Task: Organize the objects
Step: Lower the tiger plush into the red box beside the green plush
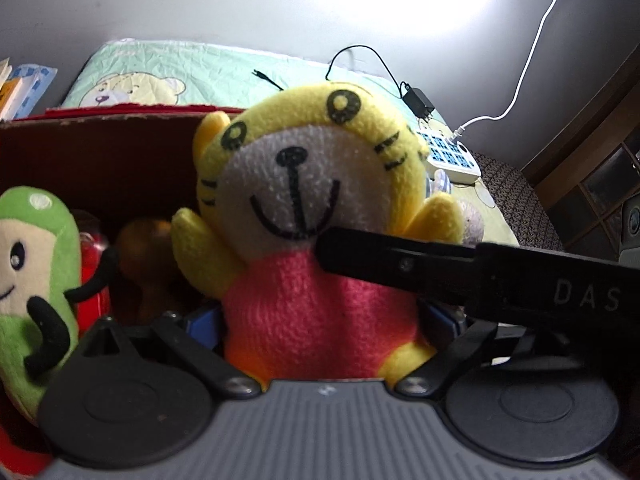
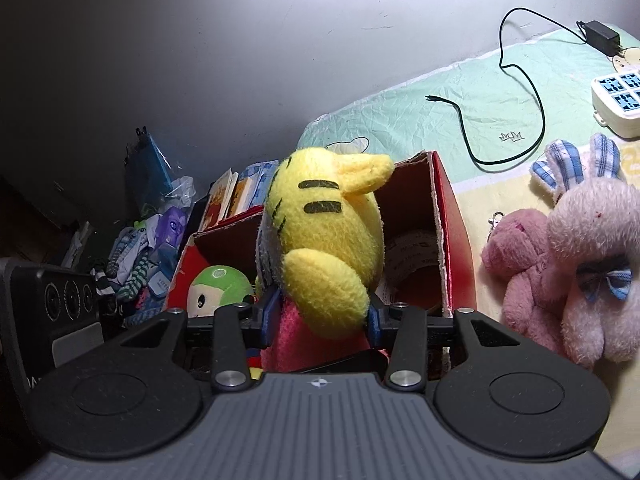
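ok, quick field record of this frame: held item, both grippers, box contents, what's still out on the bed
held item: yellow tiger plush
left hand-held gripper: shut on the plush's red body
right hand-held gripper: shut on the same plush, seen from its side
box: red cardboard box, open top, behind the plush
in box: green plush
on bed: pink bear, pale bunny, power strip, black adapter with cable

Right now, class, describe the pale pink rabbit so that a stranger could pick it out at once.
Find the red cardboard box on the bed; the soft toys lie to its right. The pale pink rabbit lies beside a darker pink plush. Only it has blue checked ears and a blue checked bow.
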`<state>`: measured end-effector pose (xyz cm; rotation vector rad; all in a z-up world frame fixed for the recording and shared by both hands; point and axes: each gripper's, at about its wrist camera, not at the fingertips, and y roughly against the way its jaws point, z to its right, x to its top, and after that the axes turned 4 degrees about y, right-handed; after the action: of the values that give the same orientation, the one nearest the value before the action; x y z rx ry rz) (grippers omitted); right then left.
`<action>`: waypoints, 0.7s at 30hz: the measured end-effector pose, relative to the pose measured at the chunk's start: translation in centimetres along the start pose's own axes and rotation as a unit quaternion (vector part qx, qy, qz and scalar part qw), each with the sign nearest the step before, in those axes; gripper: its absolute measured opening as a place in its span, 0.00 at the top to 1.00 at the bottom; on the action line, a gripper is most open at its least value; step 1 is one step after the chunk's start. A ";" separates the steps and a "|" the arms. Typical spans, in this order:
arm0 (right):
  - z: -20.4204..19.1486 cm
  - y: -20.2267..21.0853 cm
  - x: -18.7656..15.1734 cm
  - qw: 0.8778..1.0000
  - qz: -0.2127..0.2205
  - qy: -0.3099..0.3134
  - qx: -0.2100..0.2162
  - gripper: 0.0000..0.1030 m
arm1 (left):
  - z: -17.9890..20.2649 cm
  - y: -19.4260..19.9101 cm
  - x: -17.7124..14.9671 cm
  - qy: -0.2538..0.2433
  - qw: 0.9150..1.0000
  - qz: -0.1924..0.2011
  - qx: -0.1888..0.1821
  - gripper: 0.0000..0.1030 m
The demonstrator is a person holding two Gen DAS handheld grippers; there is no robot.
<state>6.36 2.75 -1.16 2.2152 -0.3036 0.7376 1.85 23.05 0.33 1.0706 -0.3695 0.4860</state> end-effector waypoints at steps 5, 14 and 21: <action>0.2 -0.6 0.0 1.000 -0.008 -0.010 0.010 0.55 | -0.9 0.4 0.0 0.004 1.000 -0.001 0.000 0.08; -2.2 -1.5 -0.1 0.999 -0.018 0.045 0.019 0.55 | -1.6 1.6 -0.5 0.012 1.000 0.008 0.025 0.08; -1.3 -4.4 -0.4 0.998 -0.050 -0.017 0.038 0.55 | -3.2 1.7 -0.6 0.033 0.998 0.007 0.058 0.09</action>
<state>7.33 6.69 -3.30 2.2983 -0.1819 0.6686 0.54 26.48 -0.13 1.1621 -0.2941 0.5589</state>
